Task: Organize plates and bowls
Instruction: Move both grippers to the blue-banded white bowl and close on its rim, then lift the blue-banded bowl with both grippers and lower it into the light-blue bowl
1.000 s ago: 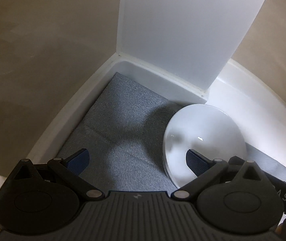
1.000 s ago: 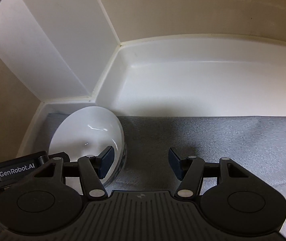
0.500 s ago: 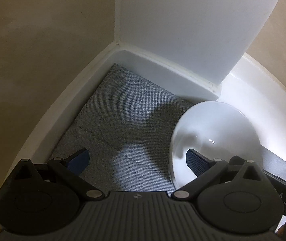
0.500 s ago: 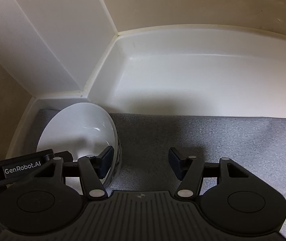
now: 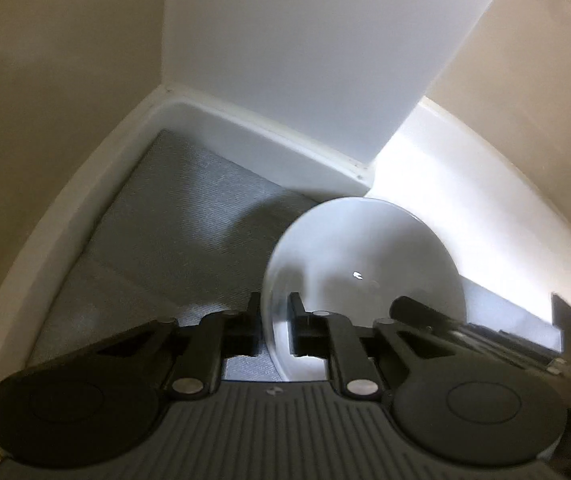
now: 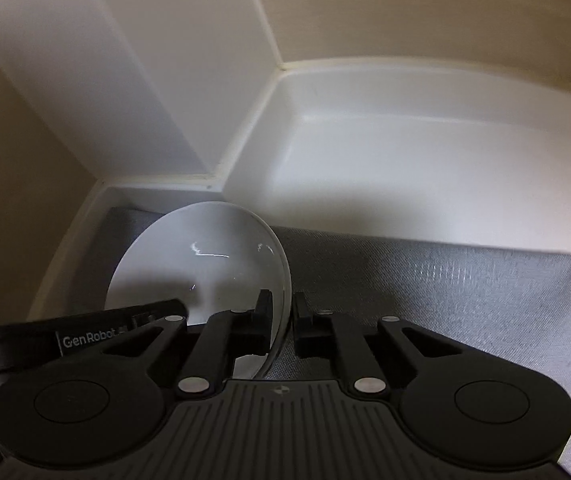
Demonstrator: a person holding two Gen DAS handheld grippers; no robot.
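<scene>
gripping the white bowl [image 5: 365,264] rim, left tool [image 5: 275,316] and right tool [image 6: 281,312] clamped on it beside the white divider [image 5: 305,60], ready for lifting together.

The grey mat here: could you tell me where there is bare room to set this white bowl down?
Free: the grey mat right of the white bowl, up to the white ledge, and the mat corner left of it by the white rim. Crowded: at the bowl, where the left gripper and right gripper each clamp its edge.
</scene>
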